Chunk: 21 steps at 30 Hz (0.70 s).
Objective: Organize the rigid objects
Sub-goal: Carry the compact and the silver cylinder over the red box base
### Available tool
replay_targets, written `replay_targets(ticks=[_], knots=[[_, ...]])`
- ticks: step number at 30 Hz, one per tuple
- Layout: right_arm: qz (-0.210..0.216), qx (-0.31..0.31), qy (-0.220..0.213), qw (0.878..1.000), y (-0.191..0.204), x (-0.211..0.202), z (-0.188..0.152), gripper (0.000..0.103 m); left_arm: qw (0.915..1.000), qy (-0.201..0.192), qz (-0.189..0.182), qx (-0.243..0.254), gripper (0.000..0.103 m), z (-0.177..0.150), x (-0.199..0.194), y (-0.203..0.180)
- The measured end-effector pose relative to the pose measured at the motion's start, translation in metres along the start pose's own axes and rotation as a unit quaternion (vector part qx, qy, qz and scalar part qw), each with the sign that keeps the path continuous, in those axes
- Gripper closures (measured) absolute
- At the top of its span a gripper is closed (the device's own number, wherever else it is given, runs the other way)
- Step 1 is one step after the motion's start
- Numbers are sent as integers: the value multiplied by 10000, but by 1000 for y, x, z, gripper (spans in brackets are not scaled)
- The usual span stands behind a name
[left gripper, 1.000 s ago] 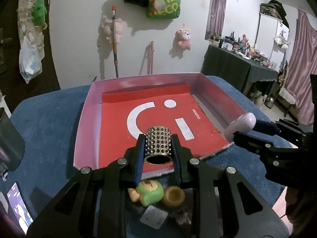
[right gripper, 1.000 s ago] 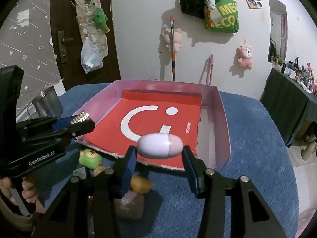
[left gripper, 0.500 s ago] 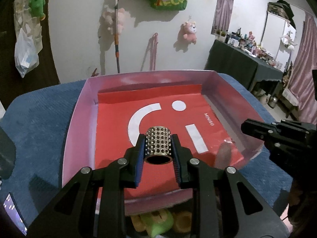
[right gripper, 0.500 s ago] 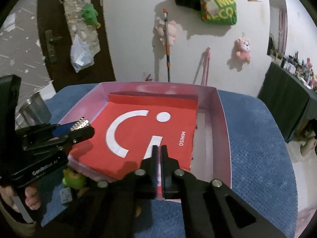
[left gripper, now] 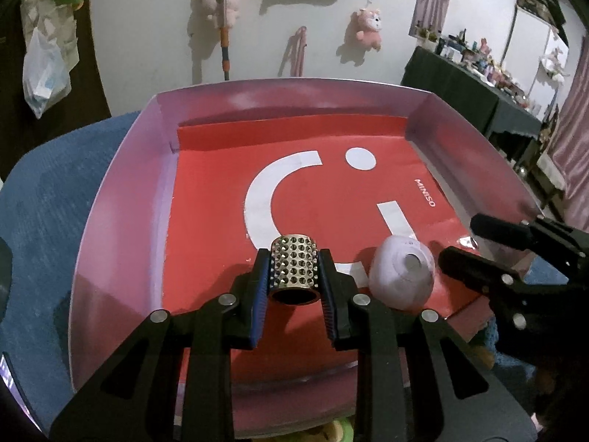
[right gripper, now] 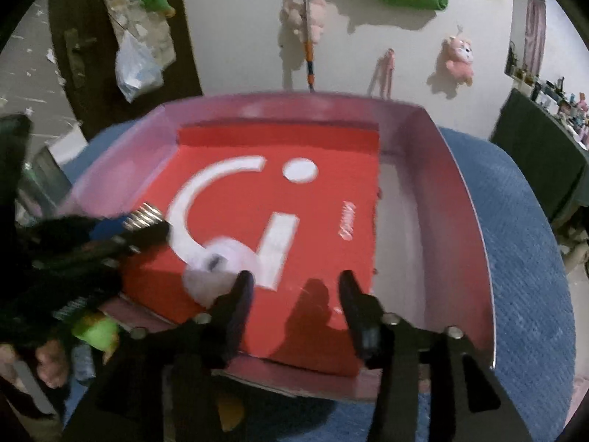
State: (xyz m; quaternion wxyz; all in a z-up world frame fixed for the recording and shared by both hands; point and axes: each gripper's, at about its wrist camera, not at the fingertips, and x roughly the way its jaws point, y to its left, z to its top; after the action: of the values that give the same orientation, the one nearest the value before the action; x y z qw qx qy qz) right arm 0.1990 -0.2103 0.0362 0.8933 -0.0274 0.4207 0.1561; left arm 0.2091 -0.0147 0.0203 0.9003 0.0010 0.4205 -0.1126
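**Lilac egg in the tray, perforated cylinder yet to go**

Lilac and egg-shaped, one object (left gripper: 402, 276) lay loose on the red liner of the pink tray (left gripper: 121, 191). Our right tongs (right gripper: 294, 287) were opening, nothing between them. Our left tongs (left gripper: 294, 280) clamped the perforated metal cylinder (left gripper: 293, 269) above the liner. Most of the floor stood free; low walls ringed it. A green toy (right gripper: 96, 332) waited on the blue counter (right gripper: 526, 243).

A pink-walled tray (left gripper: 121, 199) is lined in red with white shapes; a gold studded cylinder (left gripper: 293, 269), a lilac egg-shaped object (left gripper: 399, 280) and a blue-covered counter (left gripper: 44, 191) are seen.
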Motion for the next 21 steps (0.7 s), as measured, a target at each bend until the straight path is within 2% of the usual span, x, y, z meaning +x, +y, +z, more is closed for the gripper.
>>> replay_targets(ticks=[1, 5, 9, 11, 17, 21], knots=[[16, -71, -53, 10000, 4, -2, 2, 42, 10000, 9, 13, -11, 79, 0, 0, 1], [-57, -566, 97, 9983, 24, 10, 6, 41, 9999, 70, 71, 24, 79, -3, 2, 1], [188, -685, 180, 9973, 34, 17, 8, 41, 9998, 131, 170, 52, 79, -4, 5, 2], [313, -777, 296, 9960, 38, 24, 10, 46, 9997, 185, 169, 32, 79, -3, 7, 5], [326, -752, 390, 9959, 37, 31, 9, 48, 9996, 249, 155, -21, 79, 0, 11, 7], [260, -456, 302, 9982, 25, 28, 13, 48, 9995, 216, 209, 42, 79, 5, 12, 3]])
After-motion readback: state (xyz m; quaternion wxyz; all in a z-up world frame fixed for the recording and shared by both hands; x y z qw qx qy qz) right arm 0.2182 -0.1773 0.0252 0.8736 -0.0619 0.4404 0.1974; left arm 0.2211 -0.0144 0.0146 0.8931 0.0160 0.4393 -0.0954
